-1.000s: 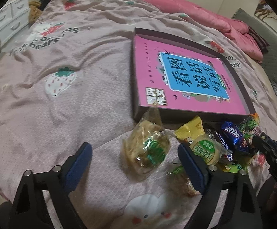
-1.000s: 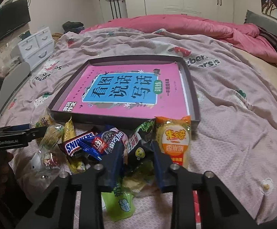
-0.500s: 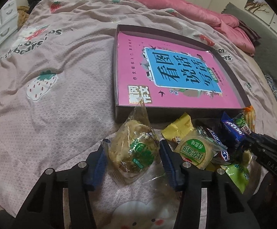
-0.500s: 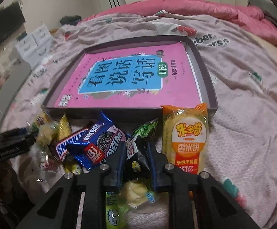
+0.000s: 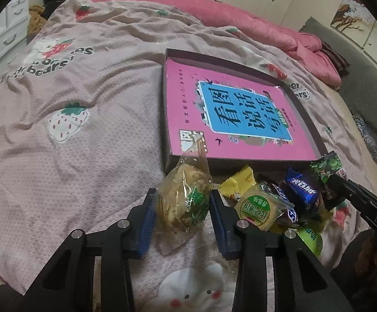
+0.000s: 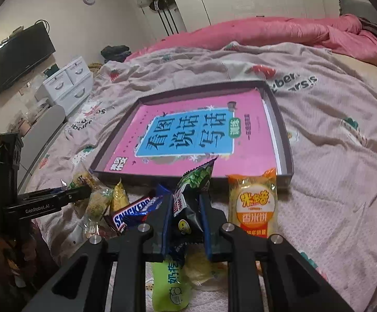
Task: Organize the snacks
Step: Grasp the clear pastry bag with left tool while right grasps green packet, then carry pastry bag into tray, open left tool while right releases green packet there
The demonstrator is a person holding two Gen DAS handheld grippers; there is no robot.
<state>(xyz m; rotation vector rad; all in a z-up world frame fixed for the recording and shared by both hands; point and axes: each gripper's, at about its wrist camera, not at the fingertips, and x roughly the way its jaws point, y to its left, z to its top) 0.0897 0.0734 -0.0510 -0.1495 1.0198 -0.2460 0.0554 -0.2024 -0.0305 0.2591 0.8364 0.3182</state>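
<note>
Crinkly clear plastic wraps the pastry packet (image 5: pixel 185 202) I have between the fingers of the left gripper (image 5: pixel 183 215); they have just been closing and both blue pads now press its sides. It lies on the bed (image 5: pixel 71 156), just in front of the near wall of the shallow tray (image 5: pixel 240 162) with the pink book (image 5: pixel 230 119) in it. I judge it light, soft and crumbly: a firm squeeze would crush it, and the film looks slippery, so the middle of the bulge is the place to hold.

The right gripper (image 6: pixel 187 215) is clenched on a dark green-topped snack bag (image 6: pixel 191 197), lifted clear of the pile. That bag looks light and puffy, and foil may slide.

A chocolate bar (image 6: pixel 133 212) and an orange rice-cracker pack (image 6: pixel 253 205) lie beside it.
</note>
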